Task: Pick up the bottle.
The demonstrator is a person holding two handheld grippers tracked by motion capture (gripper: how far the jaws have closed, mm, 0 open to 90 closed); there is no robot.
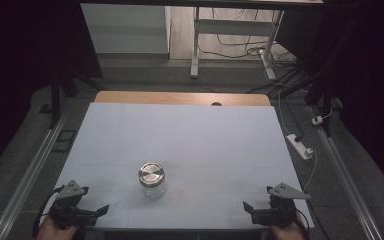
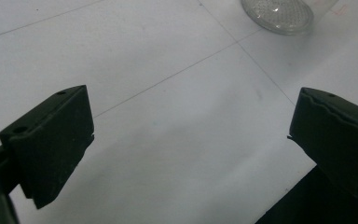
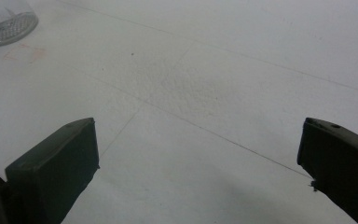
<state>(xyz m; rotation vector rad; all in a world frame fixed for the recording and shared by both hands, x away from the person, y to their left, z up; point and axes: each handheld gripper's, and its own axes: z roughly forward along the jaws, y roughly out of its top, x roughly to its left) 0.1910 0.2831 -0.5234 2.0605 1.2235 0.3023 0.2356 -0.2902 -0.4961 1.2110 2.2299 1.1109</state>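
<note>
Glass, clear, w/ a brushed-metal screw lid: a small round jar (image 1: pixel 152 180) stands upright on the white table sheet (image 1: pixel 190 135), a bit left of centre and toward the near edge. From the jar, the left gripper (image 1: pixel 102 210) sits at about 7 o'clock and the right gripper (image 1: pixel 247 208) at about 4 o'clock, both well apart from it, low at the near table edge. In the left gripper view the jar's textured base (image 2: pixel 278 14) shows at roughly 1 o'clock; in the right gripper view it's at about 10 o'clock (image 3: pixel 8 25).

Both grippers: jaws spread wide, nothing between them, just bare sheet.

Handling, my guess: jar looks empty, so fairly light, but rigid, smooth and breakable. Glass wall prob. slippery under hard pads. Best hold is across the body just below the lid, or on the lid rim if it's to be unscrewed, w/ the other gripper steadying the body. Squeeze gently; avoid tipping.
</note>
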